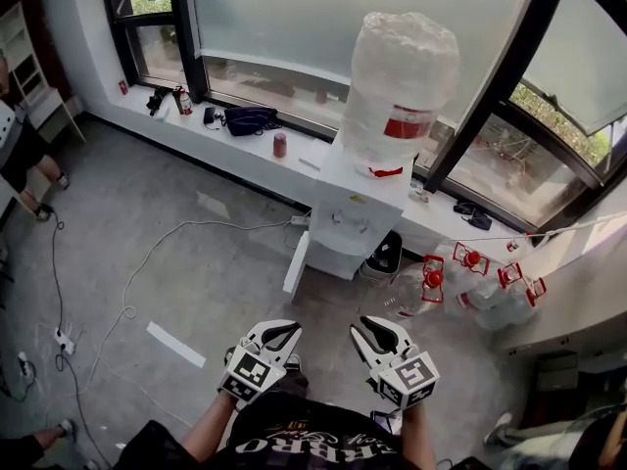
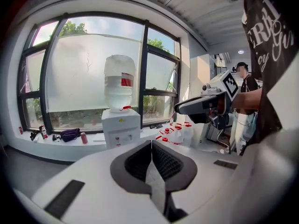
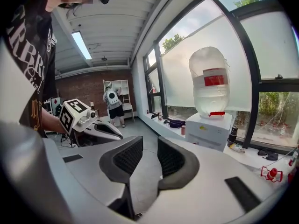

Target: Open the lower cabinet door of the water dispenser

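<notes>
Two tools low, well short of water dispenser (image 1: pixel 355 213) ahead by window (image 1: pixel 294 27). We read left gripper (image 1: pixel 277 333) pinched closed, right gripper (image 1: pixel 377 329) half parted, both empty. Lower door (image 1: pixel 295 262) upright, seemingly ajar, nearer left gripper.

- White dispenser (image 1: pixel 358 213), standing upright, with a large clear bottle (image 1: pixel 404 76), red-labelled, upended on top.
- Lower door (image 1: pixel 296 262), white, swung open at the front left corner.
</notes>
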Demonstrator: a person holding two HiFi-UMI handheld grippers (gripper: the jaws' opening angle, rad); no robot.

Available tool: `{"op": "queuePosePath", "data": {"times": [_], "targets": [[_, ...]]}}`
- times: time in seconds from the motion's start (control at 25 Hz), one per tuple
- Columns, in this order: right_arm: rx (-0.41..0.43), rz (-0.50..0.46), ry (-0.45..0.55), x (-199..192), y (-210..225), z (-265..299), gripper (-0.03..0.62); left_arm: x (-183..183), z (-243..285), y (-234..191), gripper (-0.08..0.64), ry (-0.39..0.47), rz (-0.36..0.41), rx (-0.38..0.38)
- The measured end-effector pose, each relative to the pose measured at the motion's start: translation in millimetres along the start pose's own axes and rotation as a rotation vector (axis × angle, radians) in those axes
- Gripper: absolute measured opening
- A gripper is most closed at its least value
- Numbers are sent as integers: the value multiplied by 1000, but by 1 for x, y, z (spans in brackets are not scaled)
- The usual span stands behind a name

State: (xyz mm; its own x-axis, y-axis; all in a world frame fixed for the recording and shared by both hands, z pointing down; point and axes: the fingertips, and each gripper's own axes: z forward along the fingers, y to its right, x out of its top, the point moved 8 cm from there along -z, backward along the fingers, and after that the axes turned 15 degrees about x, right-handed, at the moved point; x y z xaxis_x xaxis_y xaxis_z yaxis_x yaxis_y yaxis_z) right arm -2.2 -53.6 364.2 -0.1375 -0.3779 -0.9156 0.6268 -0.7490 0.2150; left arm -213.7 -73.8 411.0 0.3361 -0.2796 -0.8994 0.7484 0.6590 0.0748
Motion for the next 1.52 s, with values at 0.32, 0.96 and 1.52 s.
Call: {"op": "queuePosePath", "data": {"times": [0.32, 0.96, 1.52], "targets": [[69, -67, 27, -4, -44, -68, 91, 21, -38, 74, 20, 56, -86, 90], [230, -124, 83, -44, -138, -132, 14, 13, -150, 185, 20, 87, -92, 199], [199, -180, 83, -52, -160, -173, 14, 28, -157, 230, 20, 137, -47, 155]]}}
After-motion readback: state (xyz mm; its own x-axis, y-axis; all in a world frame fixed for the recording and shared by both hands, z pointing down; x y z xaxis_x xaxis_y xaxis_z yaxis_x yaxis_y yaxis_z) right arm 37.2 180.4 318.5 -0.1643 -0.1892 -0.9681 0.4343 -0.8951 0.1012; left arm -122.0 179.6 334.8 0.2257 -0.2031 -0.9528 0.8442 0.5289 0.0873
